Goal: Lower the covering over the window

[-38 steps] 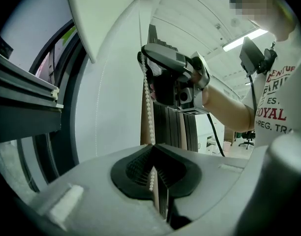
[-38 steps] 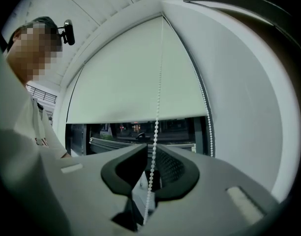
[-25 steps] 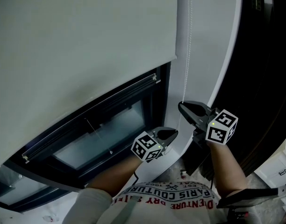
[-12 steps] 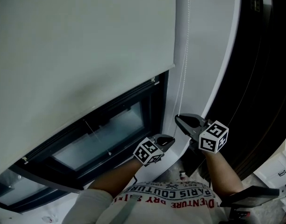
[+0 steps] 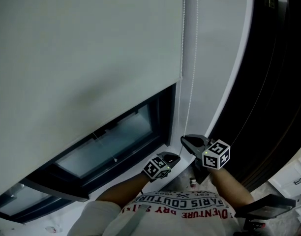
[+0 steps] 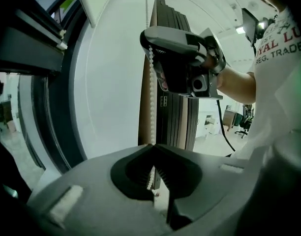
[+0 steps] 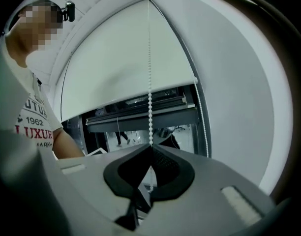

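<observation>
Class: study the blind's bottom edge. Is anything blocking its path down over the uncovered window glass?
Nothing visible does. The blind hangs above bare window glass; the left gripper and right gripper, off to its side, are shut on the bead chain.

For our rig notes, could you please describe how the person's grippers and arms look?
Both the left gripper and right gripper have grey bodies, black ribbed jaws and a white cube with black square markers. The person wears a white short-sleeved T-shirt with dark lettering; forearms are uncovered.
</observation>
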`<state>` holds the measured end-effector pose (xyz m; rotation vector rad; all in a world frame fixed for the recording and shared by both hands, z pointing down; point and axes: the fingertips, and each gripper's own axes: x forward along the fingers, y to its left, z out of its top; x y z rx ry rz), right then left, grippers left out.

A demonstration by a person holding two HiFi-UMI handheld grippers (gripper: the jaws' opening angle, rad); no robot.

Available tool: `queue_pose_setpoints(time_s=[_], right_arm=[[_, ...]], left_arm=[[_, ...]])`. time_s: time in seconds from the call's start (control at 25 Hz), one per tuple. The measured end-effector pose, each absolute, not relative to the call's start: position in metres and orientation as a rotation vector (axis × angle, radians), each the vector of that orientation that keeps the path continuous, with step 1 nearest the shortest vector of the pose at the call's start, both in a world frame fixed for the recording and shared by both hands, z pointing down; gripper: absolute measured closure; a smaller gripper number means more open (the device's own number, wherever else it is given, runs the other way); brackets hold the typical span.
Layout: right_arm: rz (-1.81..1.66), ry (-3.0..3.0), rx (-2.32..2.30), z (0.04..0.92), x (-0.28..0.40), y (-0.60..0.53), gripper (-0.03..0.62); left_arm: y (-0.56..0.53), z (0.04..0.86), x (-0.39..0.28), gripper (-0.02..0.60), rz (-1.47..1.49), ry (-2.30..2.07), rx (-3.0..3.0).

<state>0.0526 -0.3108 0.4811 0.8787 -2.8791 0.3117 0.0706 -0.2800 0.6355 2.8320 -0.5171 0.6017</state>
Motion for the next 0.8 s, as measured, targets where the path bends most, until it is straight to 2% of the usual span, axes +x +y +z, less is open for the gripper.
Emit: queue_pose_setpoints(time_s=[0.16, 0.2, 0.28, 0.4, 0.8], right_arm=[[0.322, -2.879, 0.877, 0.489, 0.057, -0.312, 0.588], [0.319, -2.876, 0.878, 0.489, 0.058, -0.312, 0.588], [0.312, -2.872, 0.880, 0.489, 0.060, -0.314, 0.588], [0.302, -2.871, 0.888, 0.489, 0.063, -0.315, 0.588], [0.322, -2.896, 0.891, 0.490, 0.065, -0.316, 0.588]], left_arm=[[-0.278, 0.642, 0.070, 0.572, 0.596, -0.525, 2.828], [-0.278, 0.641, 0.070, 0.564, 0.595, -0.532, 2.830], [-0.280, 0.637, 0.068, 0.509, 0.583, -0.545, 2.832], [-0.286, 0.619, 0.062, 0.497, 0.512, -0.568, 2.807], [-0.307, 0.474, 0.058, 0.495, 0.202, -0.510, 2.957]])
